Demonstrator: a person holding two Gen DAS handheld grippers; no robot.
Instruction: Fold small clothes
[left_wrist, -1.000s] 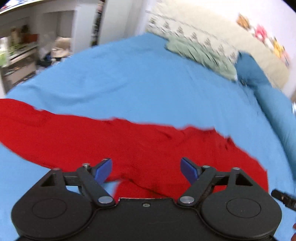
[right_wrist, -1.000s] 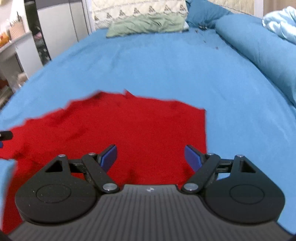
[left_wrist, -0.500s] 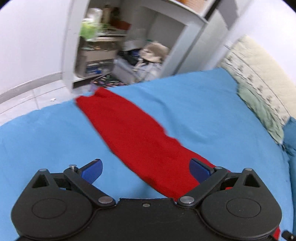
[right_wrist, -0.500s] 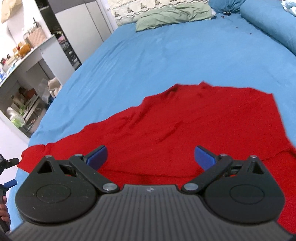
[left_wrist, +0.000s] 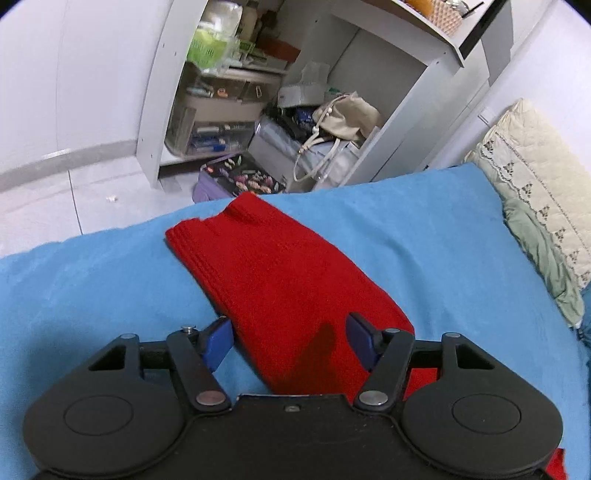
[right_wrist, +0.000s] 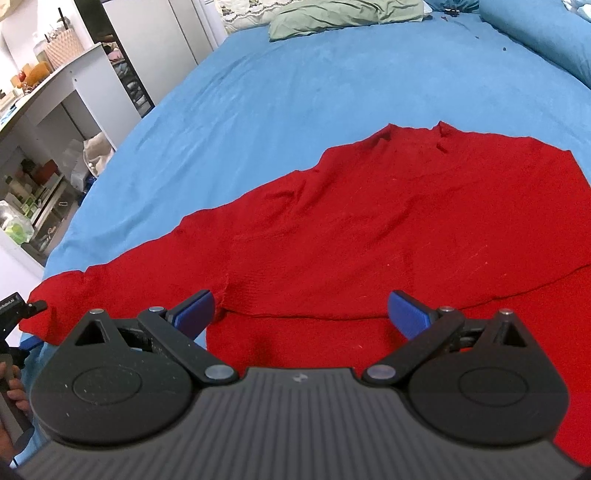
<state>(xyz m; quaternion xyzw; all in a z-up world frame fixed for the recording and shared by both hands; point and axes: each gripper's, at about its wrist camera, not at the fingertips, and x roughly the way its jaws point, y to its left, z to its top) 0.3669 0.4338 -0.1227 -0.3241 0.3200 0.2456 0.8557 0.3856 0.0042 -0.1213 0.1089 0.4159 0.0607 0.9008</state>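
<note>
Both grippers, left (left_wrist: 290, 339) and right (right_wrist: 300, 314), hover spread wide over a red sweater (right_wrist: 369, 229) on the blue bed (right_wrist: 295, 92), gripping nothing. Sweater's near edge is hidden behind them; whether the fingers touch it is unclear.

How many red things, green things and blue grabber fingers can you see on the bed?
Red: 1, the sweater
Green: 1, the pillow
Blue fingers: 4, two on the left gripper and two on the right gripper
Total: 6
</note>
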